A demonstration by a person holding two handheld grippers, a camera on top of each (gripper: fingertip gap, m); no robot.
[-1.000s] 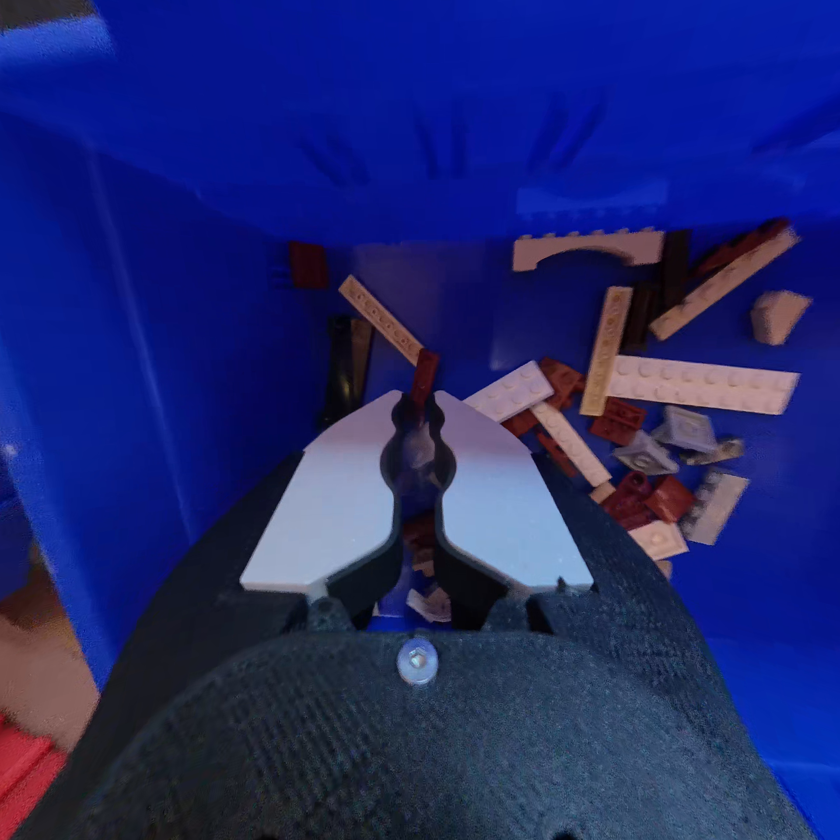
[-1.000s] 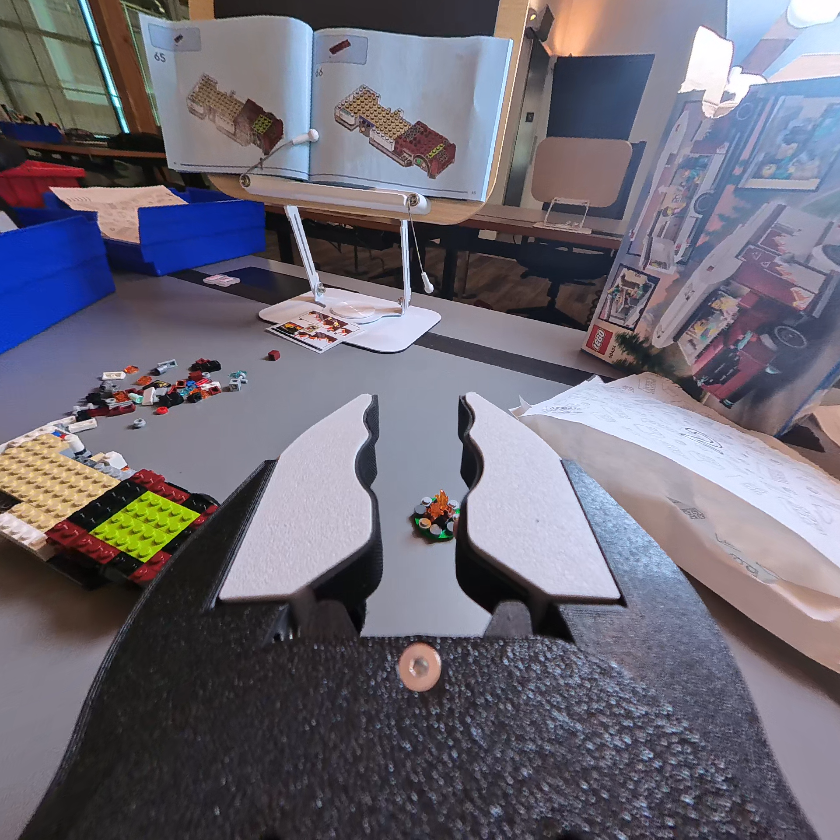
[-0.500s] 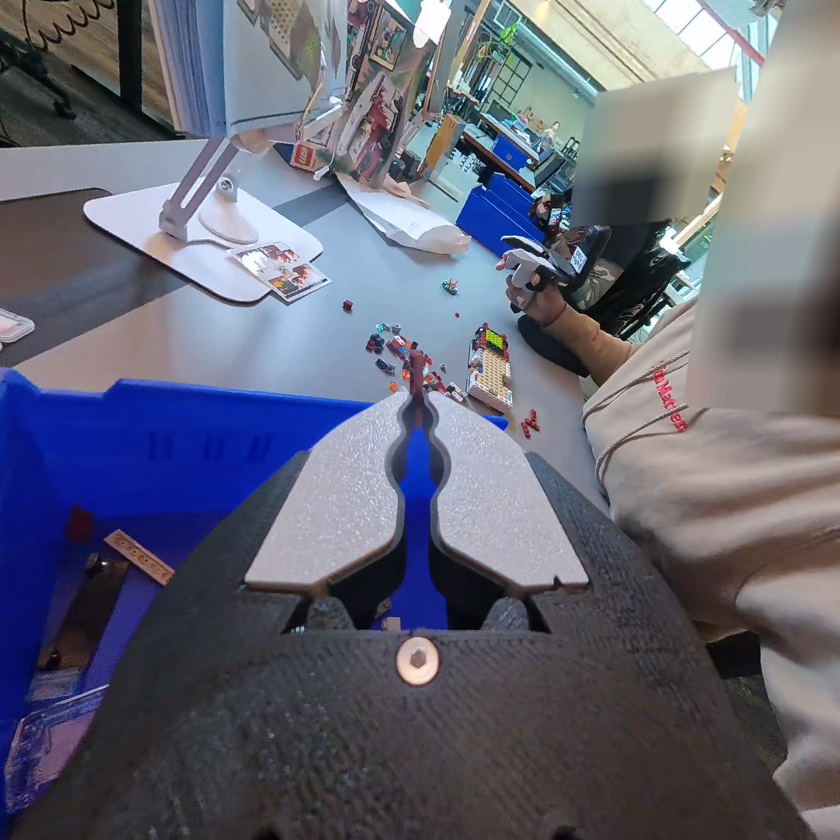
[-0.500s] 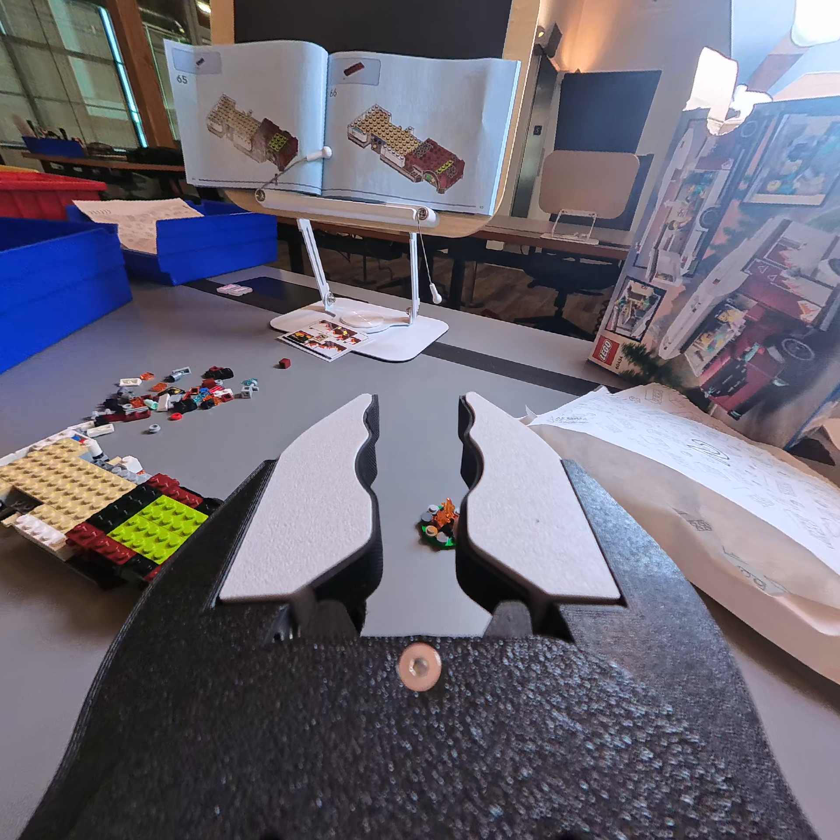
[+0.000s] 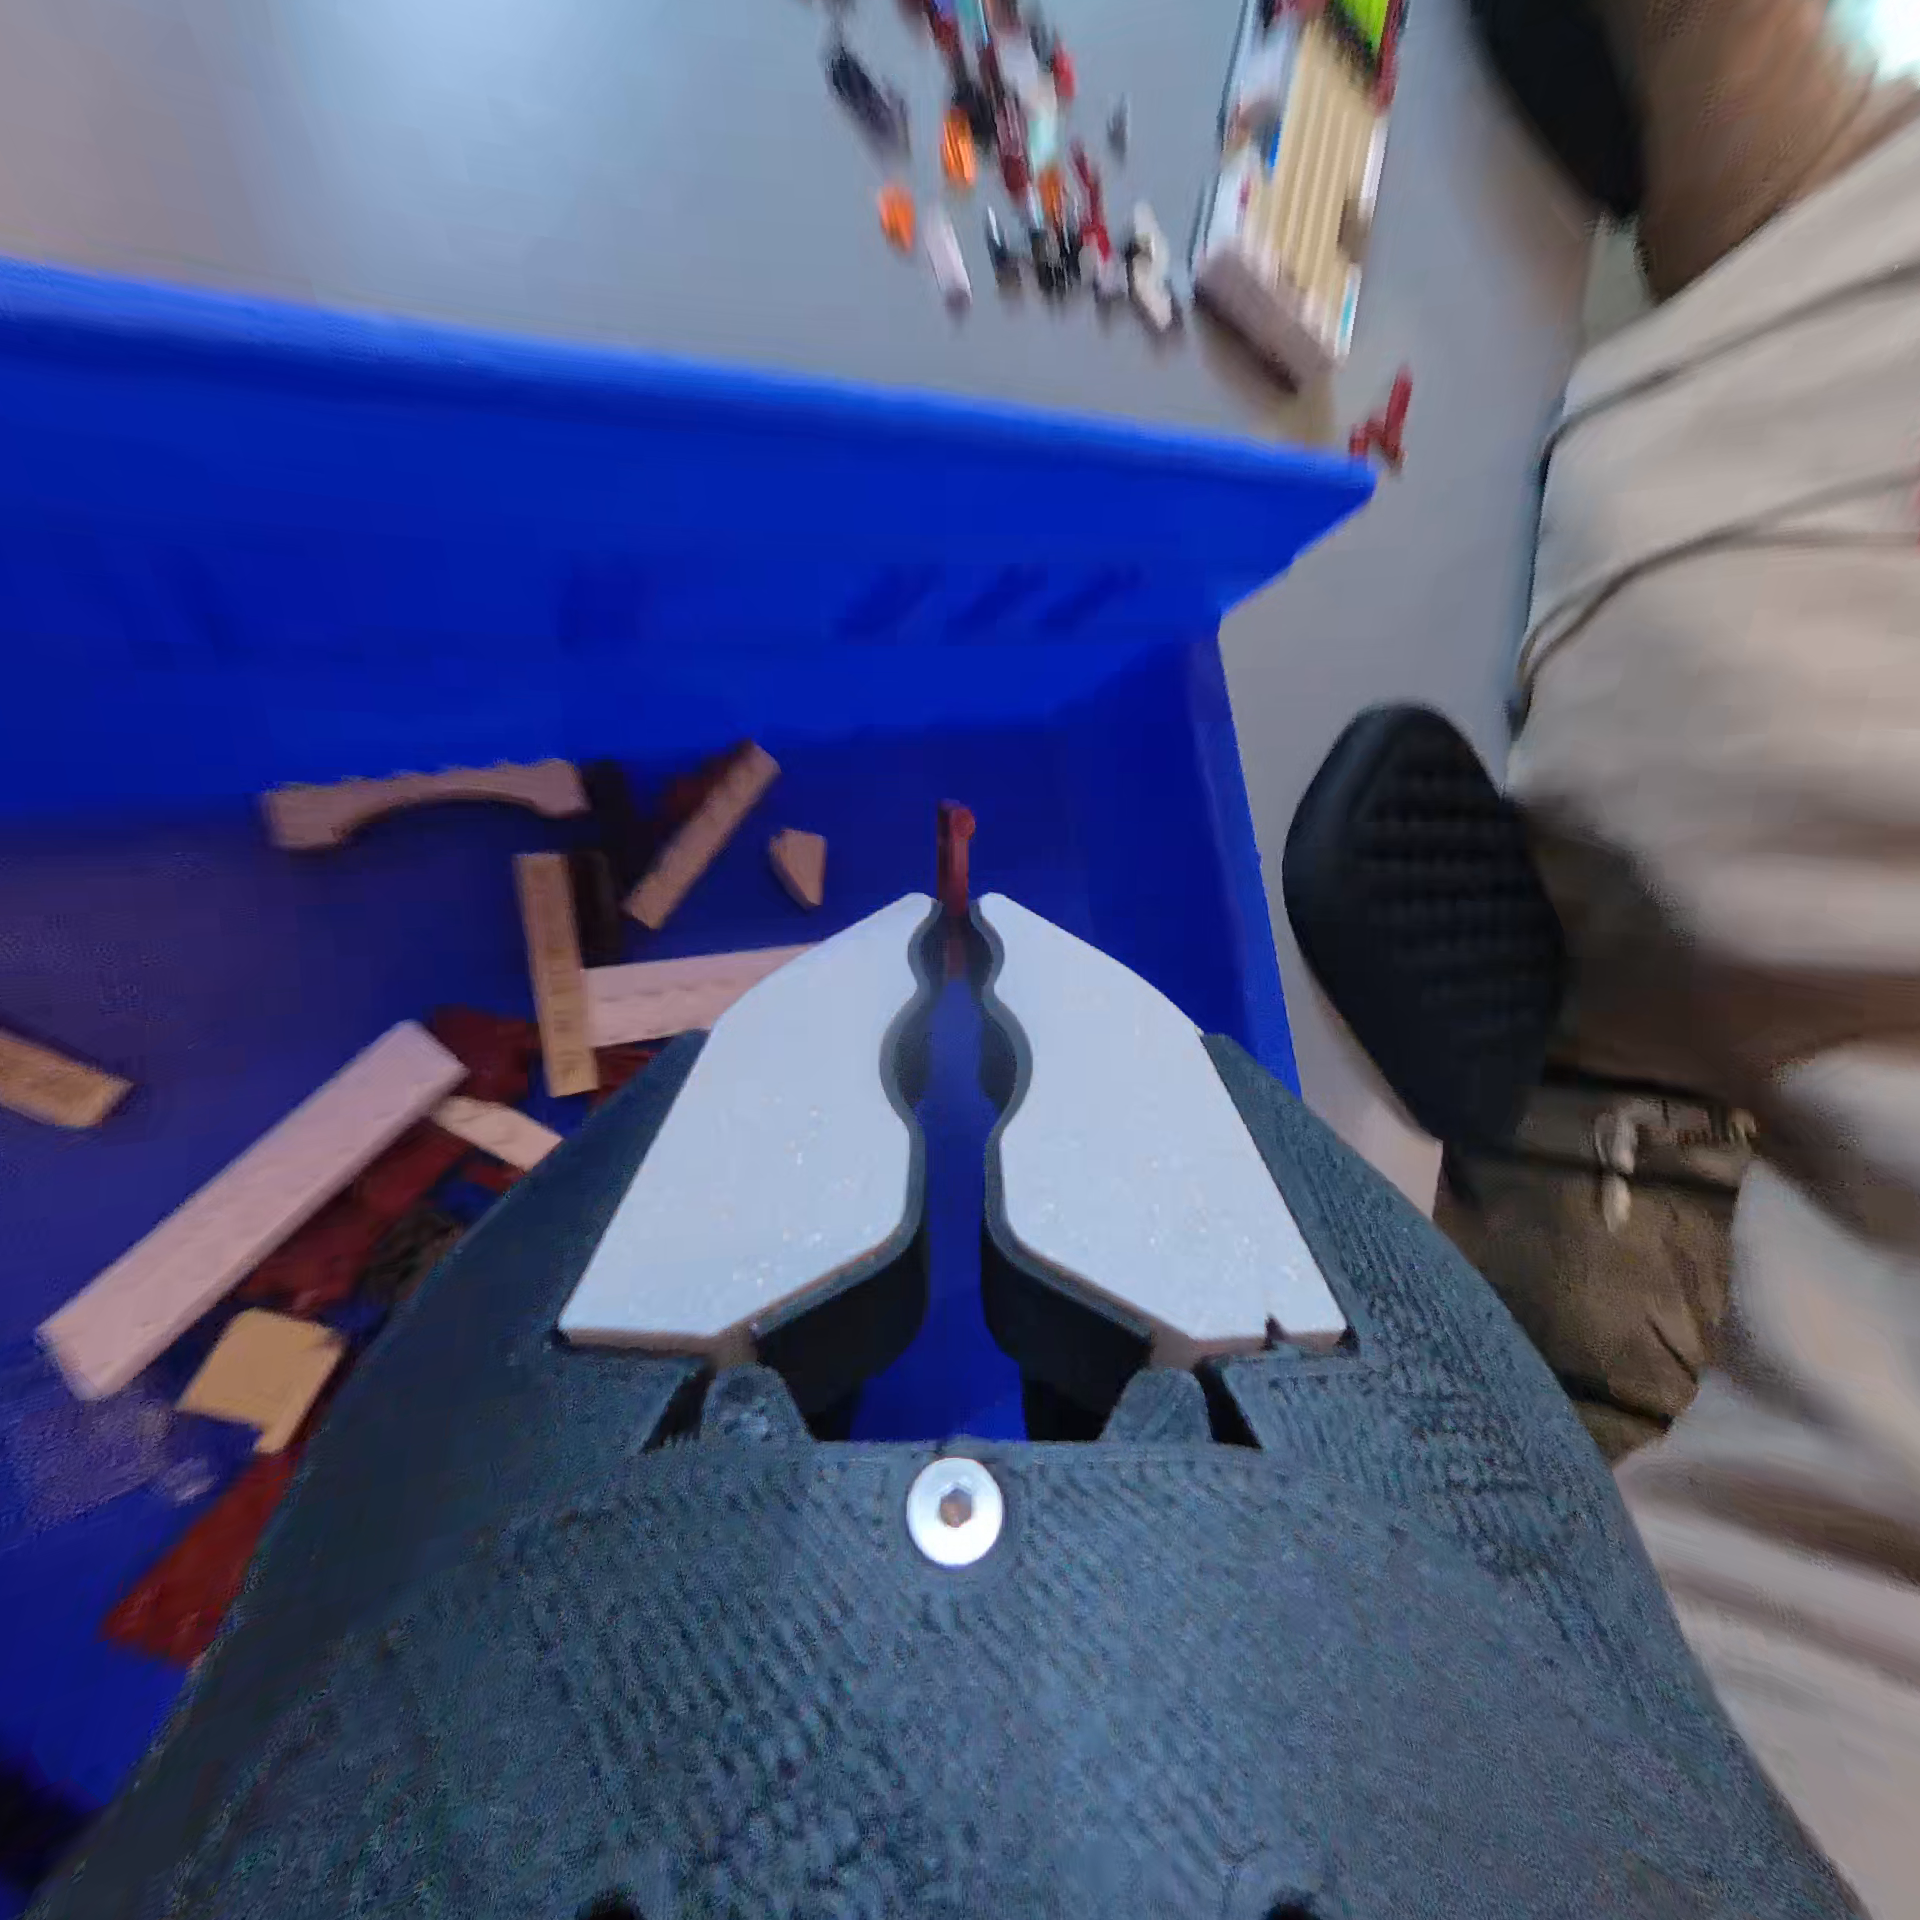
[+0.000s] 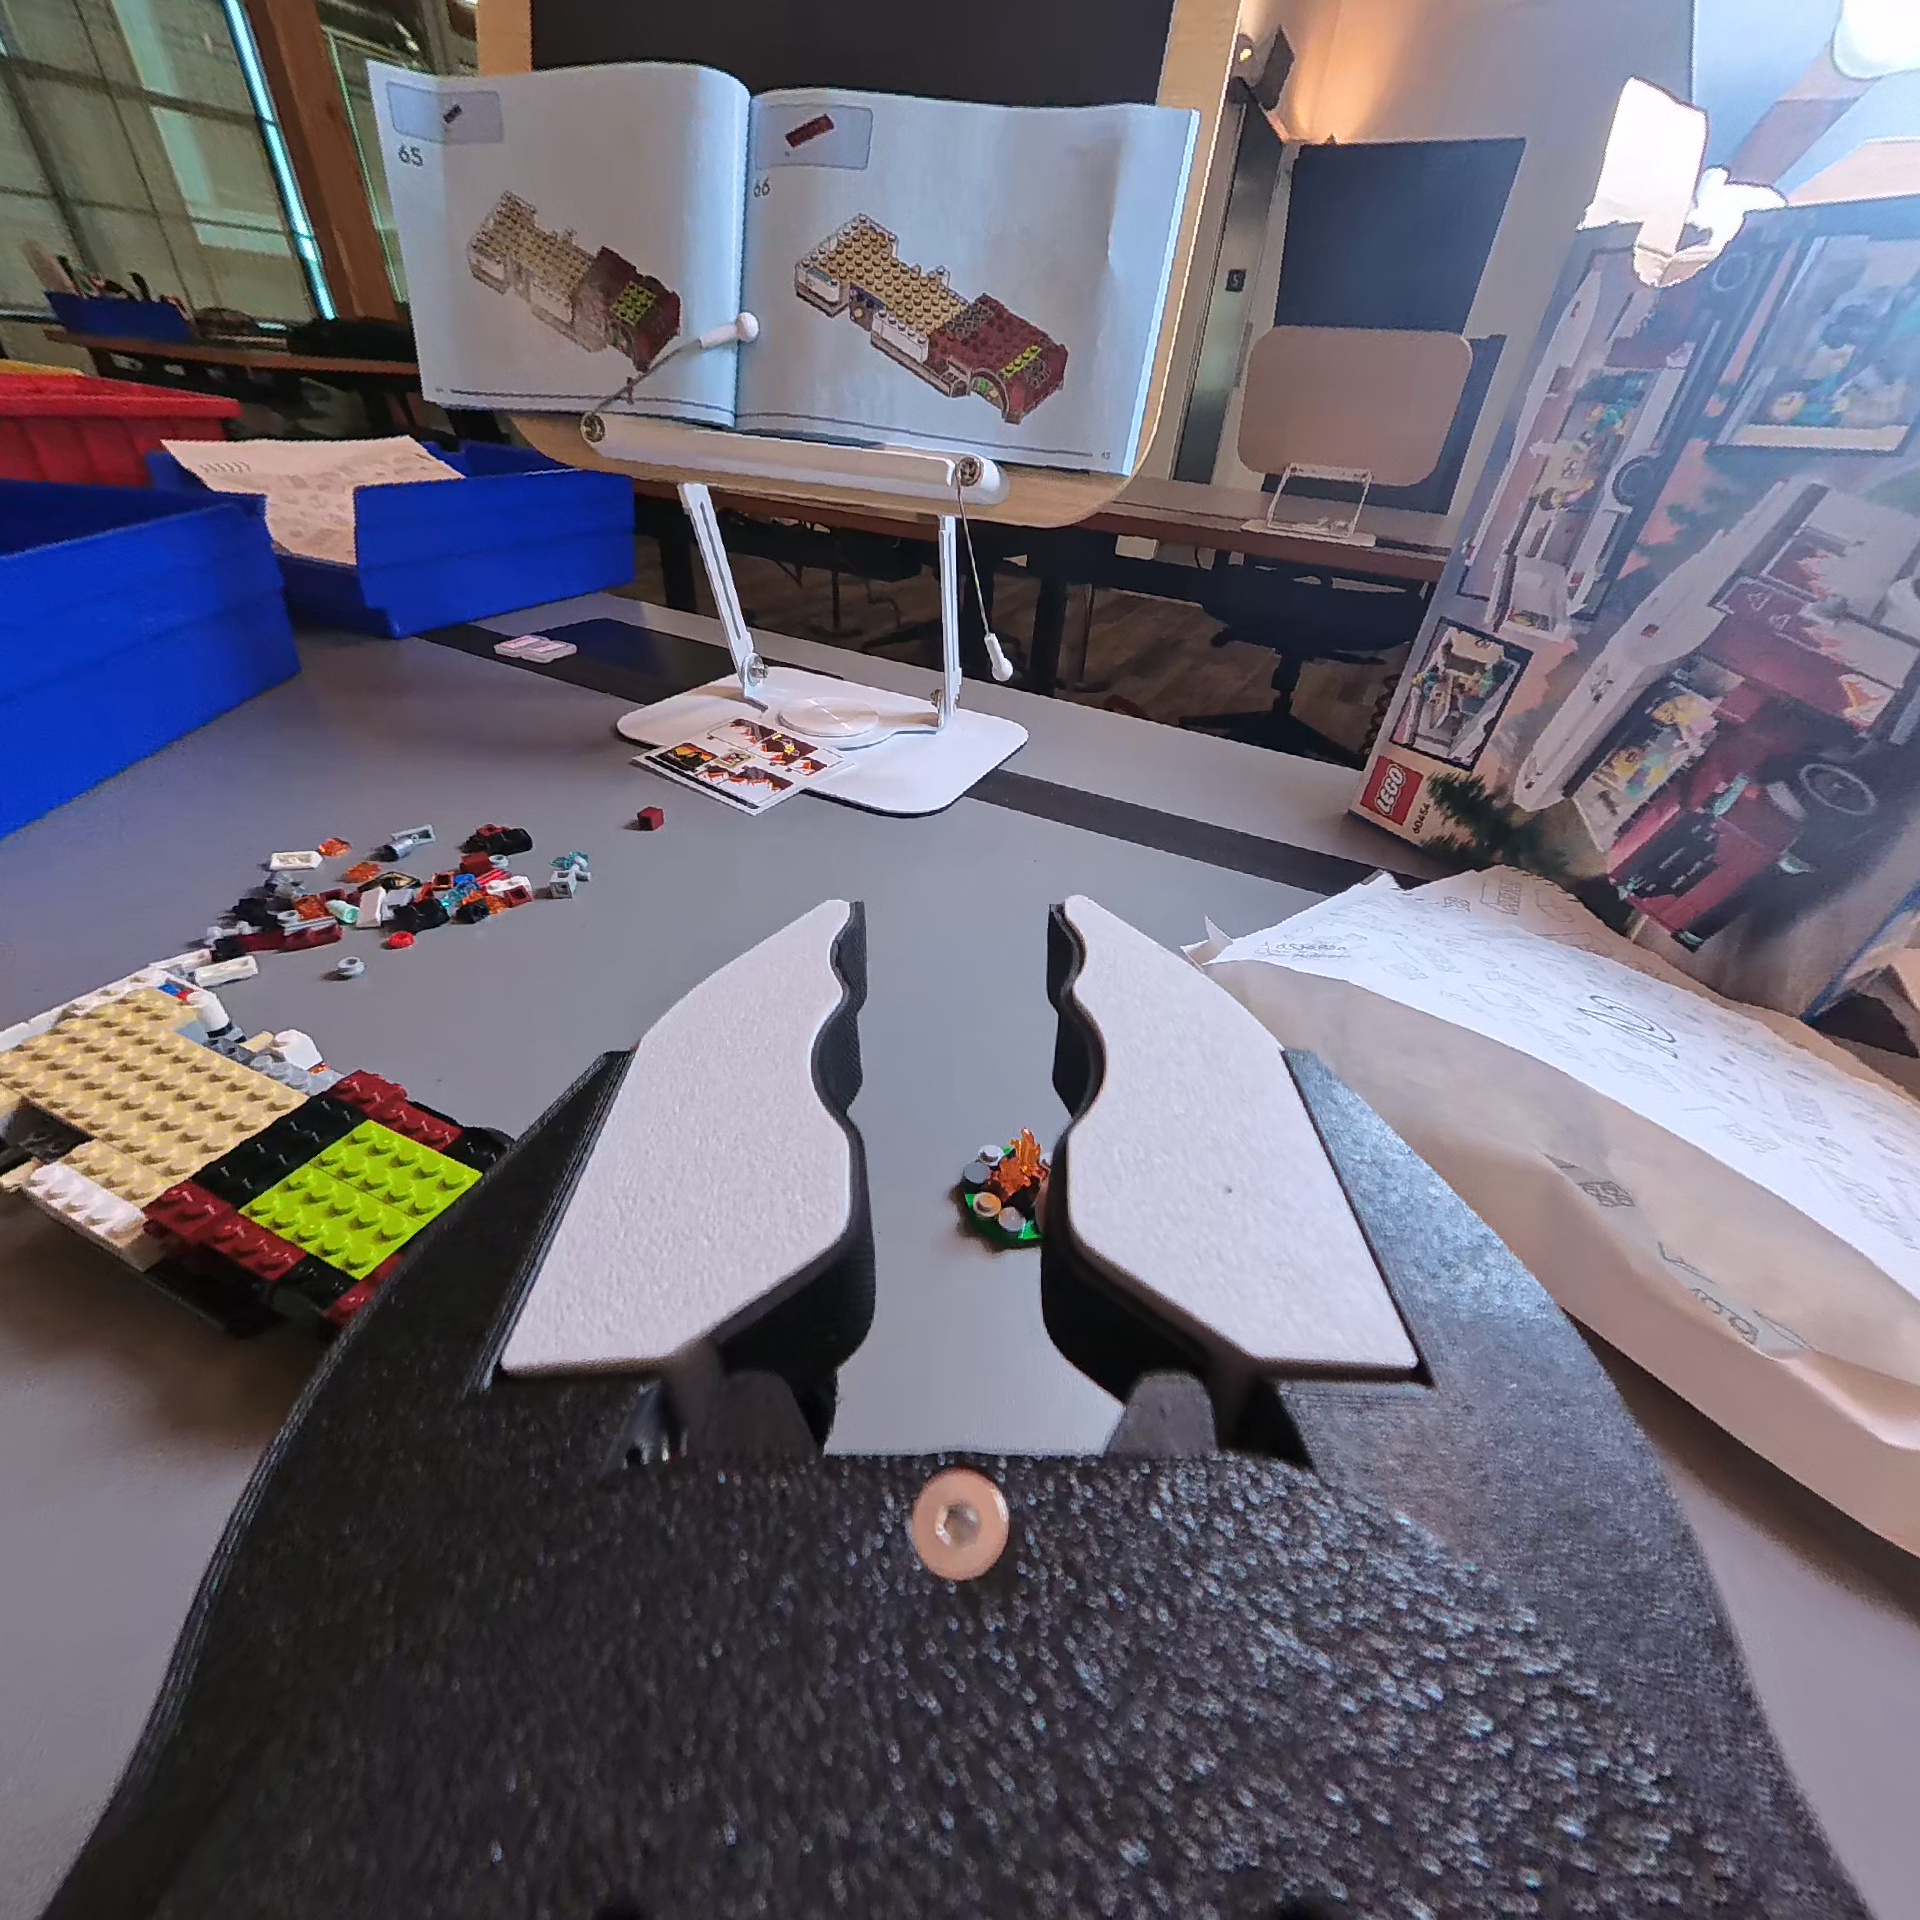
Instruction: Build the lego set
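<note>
My left gripper (image 5: 954, 906) is shut on a thin dark red brick piece (image 5: 953, 857) that sticks out past its fingertips. It hangs over the blue bin (image 5: 644, 540), near the bin's right wall. The bin holds several tan and dark red plates (image 5: 249, 1195). My right gripper (image 6: 954, 914) is open with nothing between its pads, low over the grey table (image 6: 935, 862). A small green, grey and orange brick piece (image 6: 1006, 1184) sits on the table beside its right finger (image 6: 1174, 1143). A partly built brick model (image 6: 208, 1132) with tan, black, dark red and lime plates lies to the left.
A pile of small loose bricks (image 6: 405, 894) lies left of centre. An open instruction booklet on a white stand (image 6: 800, 281) is at the back. A white paper bag (image 6: 1621, 1101) and a printed box (image 6: 1704, 582) are on the right. A person's beige sleeve (image 5: 1714, 727) is beside the bin. Tip to tip, the grippers are about 50 cm apart.
My left gripper closed on the dark red piece in the bin, lifted it out, then swung back down over the bin. My right gripper drifted slightly and stayed open.
</note>
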